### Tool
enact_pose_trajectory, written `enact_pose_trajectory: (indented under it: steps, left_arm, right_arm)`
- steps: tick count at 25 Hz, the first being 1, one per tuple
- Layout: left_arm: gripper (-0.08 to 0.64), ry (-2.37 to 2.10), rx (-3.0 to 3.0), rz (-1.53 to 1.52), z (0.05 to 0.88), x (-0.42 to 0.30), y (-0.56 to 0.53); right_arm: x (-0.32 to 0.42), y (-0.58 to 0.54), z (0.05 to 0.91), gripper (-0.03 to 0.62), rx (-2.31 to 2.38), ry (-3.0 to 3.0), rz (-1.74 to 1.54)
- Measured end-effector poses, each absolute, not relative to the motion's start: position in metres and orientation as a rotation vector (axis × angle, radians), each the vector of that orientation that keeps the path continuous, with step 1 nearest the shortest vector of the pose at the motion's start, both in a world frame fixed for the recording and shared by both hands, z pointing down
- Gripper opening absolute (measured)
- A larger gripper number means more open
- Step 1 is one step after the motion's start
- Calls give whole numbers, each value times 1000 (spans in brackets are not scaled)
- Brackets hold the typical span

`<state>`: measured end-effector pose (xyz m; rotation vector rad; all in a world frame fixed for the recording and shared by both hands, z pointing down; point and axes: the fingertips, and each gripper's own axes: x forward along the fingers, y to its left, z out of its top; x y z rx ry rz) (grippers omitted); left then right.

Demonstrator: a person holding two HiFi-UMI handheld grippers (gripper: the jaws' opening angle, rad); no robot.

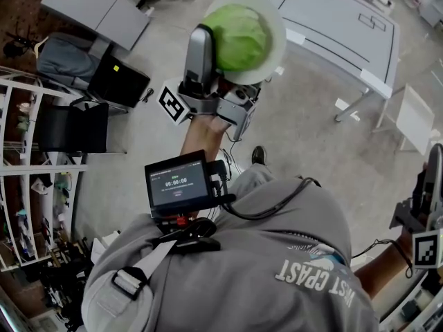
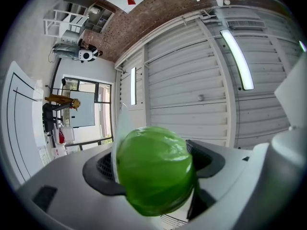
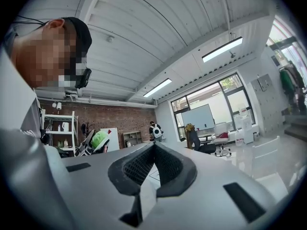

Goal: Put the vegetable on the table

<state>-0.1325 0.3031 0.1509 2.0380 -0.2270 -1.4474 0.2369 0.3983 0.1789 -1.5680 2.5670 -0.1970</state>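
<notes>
Short of the white table (image 1: 346, 26), a white plate (image 1: 275, 16) backs the green cabbage (image 1: 242, 33) clamped by the left gripper (image 1: 234, 55), jaws wide. Round and smooth, the cabbage could roll free onto the floor (image 1: 304, 137). The right gripper (image 3: 152, 152) is closed and empty.

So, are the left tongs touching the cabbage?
Touching. In the left gripper view the cabbage sits wedged in the left tongs, pressed against the dark pad with no gap.
</notes>
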Motion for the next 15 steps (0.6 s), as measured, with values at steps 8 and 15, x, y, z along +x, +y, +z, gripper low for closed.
enact_pose_trajectory:
  steps: [8, 15]
  left_arm:
    - [393, -183, 2012, -1440, 135, -207, 257]
    - [391, -148, 1996, -1416, 139, -237, 214]
  right_arm:
    - [152, 359, 156, 8, -1530, 2535, -240]
    - [115, 323, 160, 8, -1526, 2498, -294]
